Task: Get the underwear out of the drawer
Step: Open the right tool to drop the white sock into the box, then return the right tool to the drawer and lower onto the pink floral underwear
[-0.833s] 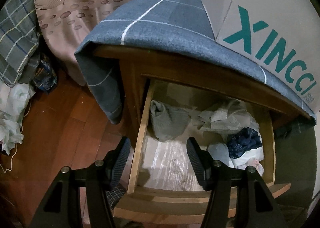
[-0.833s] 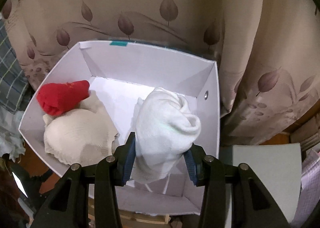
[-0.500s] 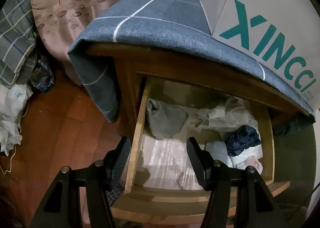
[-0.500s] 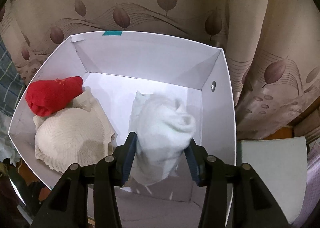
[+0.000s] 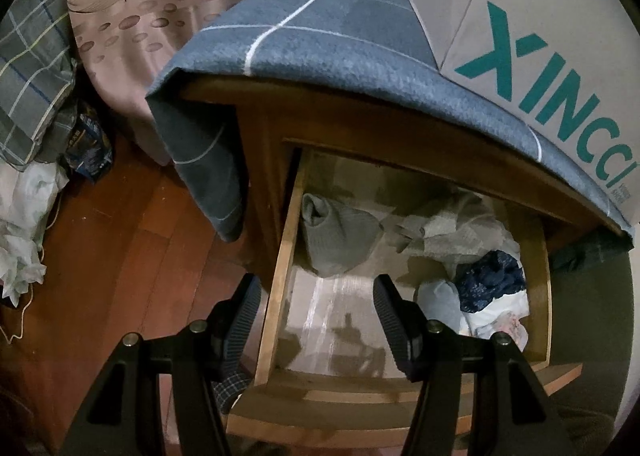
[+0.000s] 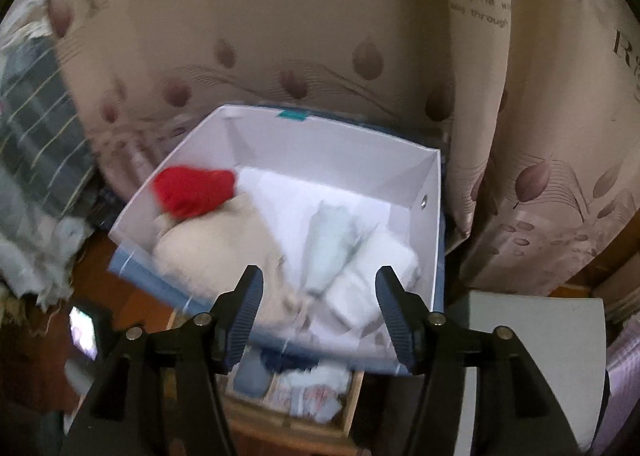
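The right gripper (image 6: 318, 304) is wide open and holds nothing, above a white box (image 6: 434, 191) where a white garment (image 6: 372, 276) lies at the right, beside a cream one (image 6: 216, 244) and a red one (image 6: 192, 189). The left gripper (image 5: 316, 312), also wide open and empty, hangs over the open drawer (image 5: 280, 276), where grey underwear (image 5: 336, 236) lies at the far left.

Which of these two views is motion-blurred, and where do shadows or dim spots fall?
Right wrist view: smeared by motion, the white box and curtain soft. Left wrist view: sharp, dim overall, with the left hand-held gripper casting its shadow on the drawer floor.
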Demonstrator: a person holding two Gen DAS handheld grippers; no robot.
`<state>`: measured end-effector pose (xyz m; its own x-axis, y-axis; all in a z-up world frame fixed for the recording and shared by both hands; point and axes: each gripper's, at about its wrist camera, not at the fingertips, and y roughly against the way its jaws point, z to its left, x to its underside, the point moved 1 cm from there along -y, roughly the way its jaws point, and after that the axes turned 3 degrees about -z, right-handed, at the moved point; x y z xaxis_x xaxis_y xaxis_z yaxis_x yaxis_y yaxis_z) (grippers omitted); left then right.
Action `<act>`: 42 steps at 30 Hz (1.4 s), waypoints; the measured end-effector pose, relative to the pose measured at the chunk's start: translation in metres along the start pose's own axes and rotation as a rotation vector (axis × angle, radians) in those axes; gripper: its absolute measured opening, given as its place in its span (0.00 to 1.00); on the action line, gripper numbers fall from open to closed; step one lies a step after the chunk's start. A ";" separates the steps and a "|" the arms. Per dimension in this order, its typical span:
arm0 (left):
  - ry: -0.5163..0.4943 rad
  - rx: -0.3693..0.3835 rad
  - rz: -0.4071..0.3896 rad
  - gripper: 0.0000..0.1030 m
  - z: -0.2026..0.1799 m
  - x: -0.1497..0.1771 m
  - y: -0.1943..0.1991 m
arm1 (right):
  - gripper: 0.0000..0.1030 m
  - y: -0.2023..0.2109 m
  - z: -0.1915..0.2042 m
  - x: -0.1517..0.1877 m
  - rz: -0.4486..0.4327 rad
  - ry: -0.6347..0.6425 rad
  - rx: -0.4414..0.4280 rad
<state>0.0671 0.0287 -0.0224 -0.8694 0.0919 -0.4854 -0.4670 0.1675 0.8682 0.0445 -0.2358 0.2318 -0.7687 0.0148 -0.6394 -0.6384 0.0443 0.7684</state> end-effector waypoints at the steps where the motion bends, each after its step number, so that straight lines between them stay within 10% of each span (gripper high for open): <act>1: 0.003 0.001 0.003 0.58 0.000 0.000 0.000 | 0.59 0.005 0.004 0.011 0.014 0.015 -0.016; 20: -0.004 0.011 0.022 0.58 0.003 0.002 -0.001 | 0.59 -0.135 0.022 0.182 0.484 0.052 -0.083; 42: -0.027 0.040 0.072 0.58 -0.002 0.003 -0.012 | 0.65 -0.267 0.022 0.219 0.776 0.088 -0.025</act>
<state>0.0698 0.0247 -0.0339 -0.8957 0.1316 -0.4248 -0.3961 0.1985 0.8965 0.0471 -0.2223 -0.1140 -0.9953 -0.0466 0.0845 0.0831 0.0312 0.9961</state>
